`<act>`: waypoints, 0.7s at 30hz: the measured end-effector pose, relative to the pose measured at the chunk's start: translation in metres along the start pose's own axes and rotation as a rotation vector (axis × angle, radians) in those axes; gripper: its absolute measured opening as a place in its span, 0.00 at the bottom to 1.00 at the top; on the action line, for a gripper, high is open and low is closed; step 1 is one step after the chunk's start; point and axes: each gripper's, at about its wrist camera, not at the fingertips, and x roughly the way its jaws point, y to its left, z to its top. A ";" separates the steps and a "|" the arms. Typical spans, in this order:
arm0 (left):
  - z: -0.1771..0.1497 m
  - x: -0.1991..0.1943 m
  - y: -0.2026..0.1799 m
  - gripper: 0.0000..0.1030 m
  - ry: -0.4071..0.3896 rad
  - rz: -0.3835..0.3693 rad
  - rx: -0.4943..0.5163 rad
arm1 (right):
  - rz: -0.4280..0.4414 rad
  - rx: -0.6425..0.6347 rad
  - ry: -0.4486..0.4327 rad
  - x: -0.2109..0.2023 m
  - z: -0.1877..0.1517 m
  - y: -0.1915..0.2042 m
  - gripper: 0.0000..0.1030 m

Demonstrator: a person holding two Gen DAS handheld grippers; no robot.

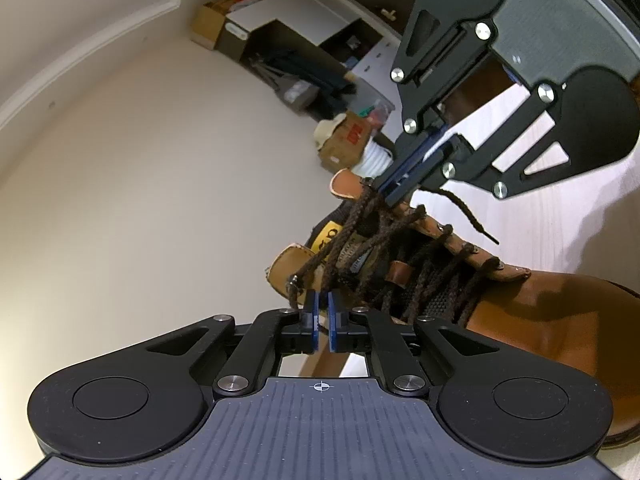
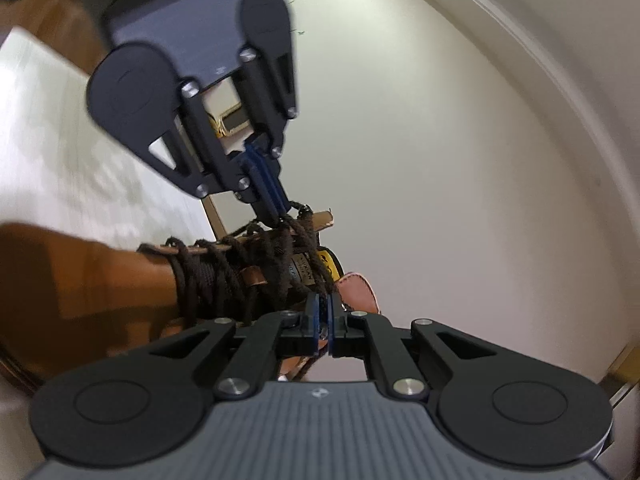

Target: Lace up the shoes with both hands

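Currently, in the left wrist view, the left tongs stand nearly closed at the near edge of the boot, a tan leather boot lying on the pale surface with its toe toward the right. A narrow gap shows between the blue pads, and a strand of the dark brown lace runs down to them; whether the pads pinch it cannot be told from this angle. At the far side of the boot collar, the right tongs are closed on a bundle of lace strands. One free lace end trails loose over the surface to the right.

Next, in the right wrist view, the right tongs are closed with lace passing between the pads at the near cuff. The left tongs at the far side are closed on lace strands beside the top eyelet and the pull tab.

Hazards, as judged from this state:
- Lace slip. Both grips sit on thin cord near the pad tips; an uneven pull would draw the cord out.
- Wrong strand. Several strands cross tightly at the collar, so a pull may tighten a loop other than the intended one and form a tangle.
- Boot shift. Nothing visible holds the boot down; opposed pulls that are not balanced may drag or tip it.
- Collision. The two tongs work close together across the collar; further closing in would risk contact.
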 end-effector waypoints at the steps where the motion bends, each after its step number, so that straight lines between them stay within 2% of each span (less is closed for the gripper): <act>1: 0.000 -0.001 0.000 0.04 -0.001 0.002 -0.006 | 0.009 0.018 -0.003 0.000 0.001 -0.001 0.04; 3: -0.001 -0.005 0.002 0.03 -0.012 -0.003 -0.040 | 0.044 0.088 -0.002 -0.001 0.002 -0.008 0.03; 5: -0.001 -0.013 0.002 0.03 -0.040 -0.019 -0.076 | 0.092 0.178 -0.039 -0.013 0.005 -0.017 0.03; 10: 0.000 -0.013 -0.001 0.03 -0.054 -0.039 -0.091 | 0.131 0.233 -0.051 -0.019 0.005 -0.019 0.03; 16: 0.003 -0.012 -0.003 0.03 -0.063 -0.057 -0.112 | 0.146 0.266 -0.050 -0.014 0.003 -0.020 0.03; 21: -0.001 -0.015 0.002 0.04 -0.053 -0.043 -0.143 | 0.121 0.199 -0.047 -0.016 -0.001 -0.012 0.07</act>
